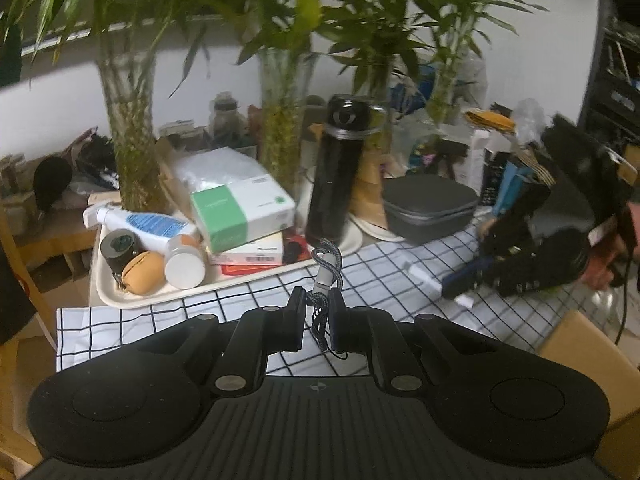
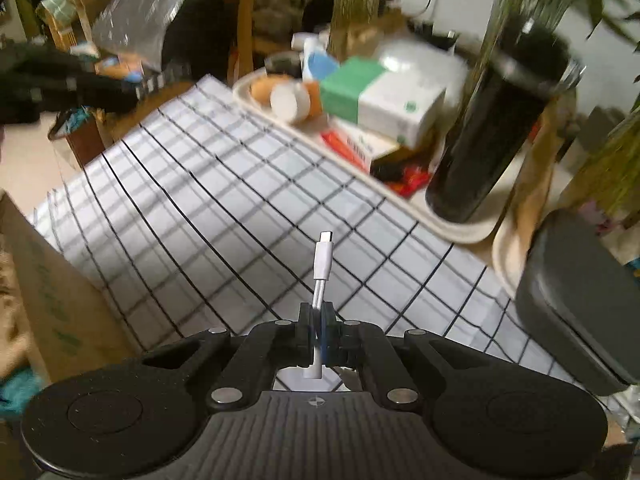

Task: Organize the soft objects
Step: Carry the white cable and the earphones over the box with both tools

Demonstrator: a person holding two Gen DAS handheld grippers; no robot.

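My left gripper (image 1: 319, 305) is shut on a grey braided cable (image 1: 325, 264). Its loop and pale plug stick up between the fingers, above the checked tablecloth (image 1: 248, 300). My right gripper (image 2: 318, 314) is shut on a thin white cable (image 2: 323, 258), with the USB-C plug pointing up and away over the cloth (image 2: 224, 200). The left wrist view also shows the right gripper (image 1: 460, 284) low at the right, with the white cable's plug (image 1: 425, 276) poking out toward the cloth.
A cream tray (image 1: 120, 300) at the back left holds boxes, bottles and a tape roll. Behind the cloth stand a black flask (image 1: 340, 168), a grey zip case (image 1: 430, 208) and glass vases of bamboo (image 1: 132, 140). A cardboard box (image 2: 52, 288) borders the cloth's near edge.
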